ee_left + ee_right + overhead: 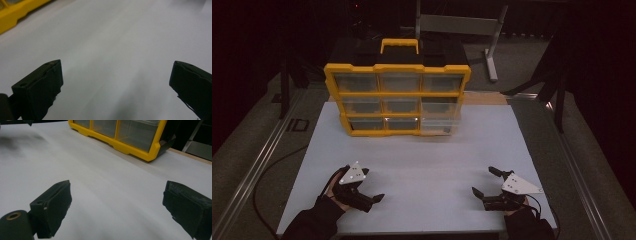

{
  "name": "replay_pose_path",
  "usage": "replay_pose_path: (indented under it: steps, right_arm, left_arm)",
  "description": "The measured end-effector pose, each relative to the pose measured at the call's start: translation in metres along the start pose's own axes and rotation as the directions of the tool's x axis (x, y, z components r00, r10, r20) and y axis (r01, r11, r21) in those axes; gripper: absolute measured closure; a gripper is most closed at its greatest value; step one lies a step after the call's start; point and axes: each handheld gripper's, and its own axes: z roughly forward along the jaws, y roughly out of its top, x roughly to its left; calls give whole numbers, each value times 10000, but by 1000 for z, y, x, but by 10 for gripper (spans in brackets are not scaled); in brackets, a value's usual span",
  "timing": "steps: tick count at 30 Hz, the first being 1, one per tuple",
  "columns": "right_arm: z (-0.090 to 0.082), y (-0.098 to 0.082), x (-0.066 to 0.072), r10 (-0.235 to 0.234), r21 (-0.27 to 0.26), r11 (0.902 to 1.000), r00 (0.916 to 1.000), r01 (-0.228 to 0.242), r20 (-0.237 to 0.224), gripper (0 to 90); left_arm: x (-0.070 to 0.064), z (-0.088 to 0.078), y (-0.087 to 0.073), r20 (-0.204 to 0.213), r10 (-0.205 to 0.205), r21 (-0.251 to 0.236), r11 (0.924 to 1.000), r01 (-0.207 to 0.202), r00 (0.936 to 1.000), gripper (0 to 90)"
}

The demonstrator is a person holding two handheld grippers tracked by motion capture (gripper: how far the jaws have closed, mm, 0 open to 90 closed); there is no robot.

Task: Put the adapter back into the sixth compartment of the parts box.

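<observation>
The yellow drawer organizer (397, 98) is standing upright at the far middle of the white desk (422, 170), its clear drawer fronts facing the person and its handle on top. Both grippers are resting well short of the organizer, near the desk's front edge: the left gripper (365, 186) toward the organizer's left side, the right gripper (485, 181) toward its right. Each one's fingers (40, 86) are spread wide and holding nothing, with bare desk between them.

The step in hand is probably the reach toward a drawer. To do it well, the person is best bringing one gripper straight at the chosen drawer front, level with its pull, keeping the fingers (52, 205) wide until they straddle it. The other gripper is best steadying the organizer's frame so that the organizer is not sliding or tipping as the drawer comes out.
</observation>
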Motion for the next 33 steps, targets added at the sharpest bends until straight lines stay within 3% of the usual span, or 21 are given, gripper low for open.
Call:
replay_pose_path:
  steps: [15,33]
  right_arm:
    - [0,0,0,4,1,10000,10000,-4,-31,83]
    - [2,-1,1,-156,111,9998,9998,157,-102,82]
  left_arm:
    - [-1,-12,-31,-395,-269,-121,9996,264,9989,0]
    - [-2,-16,-37,-888,-222,-715,9973,158,9958,0]
